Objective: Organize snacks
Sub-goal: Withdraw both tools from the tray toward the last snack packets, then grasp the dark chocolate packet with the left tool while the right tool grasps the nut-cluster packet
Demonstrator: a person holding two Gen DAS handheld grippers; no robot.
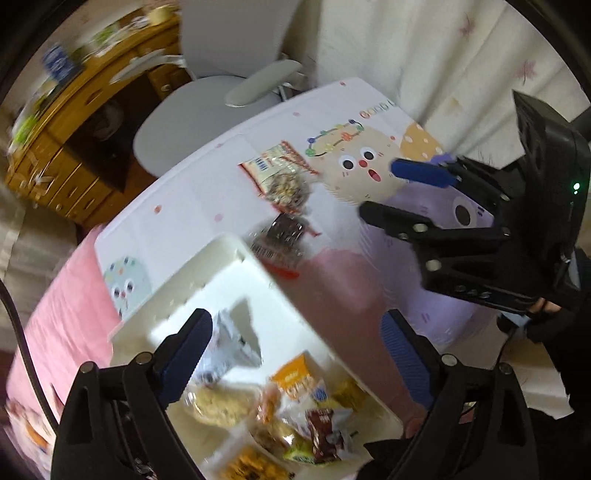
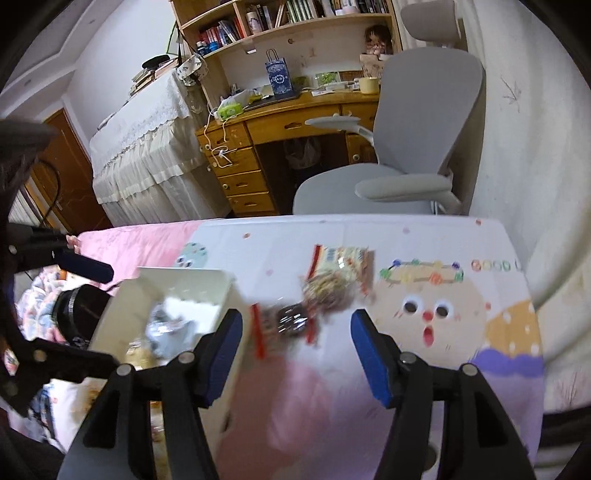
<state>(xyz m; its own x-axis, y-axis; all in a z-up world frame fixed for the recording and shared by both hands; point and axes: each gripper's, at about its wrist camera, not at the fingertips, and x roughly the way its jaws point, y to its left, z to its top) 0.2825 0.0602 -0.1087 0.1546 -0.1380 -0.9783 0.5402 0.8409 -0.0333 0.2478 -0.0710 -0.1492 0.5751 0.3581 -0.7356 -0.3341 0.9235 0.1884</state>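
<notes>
A grey office chair (image 2: 413, 147) is seen beyond the far edge of a bed covered by a cartoon-printed sheet (image 2: 443, 314). Behind the chair a wooden desk (image 2: 258, 155) with drawers is placed, and a blue paper bag (image 2: 277, 75) is stood upright on it. Books are ranged on the shelf (image 2: 295, 14) above. A cabinet draped in white lace cloth (image 2: 144, 147) is set beside the desk. A pink blanket (image 1: 62, 302) is spread next to the sheet.

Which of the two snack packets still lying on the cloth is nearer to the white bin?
The dark packet, with red ends, lies beside the white bin. The lighter packet with red edges lies farther away, toward the chair.
</notes>
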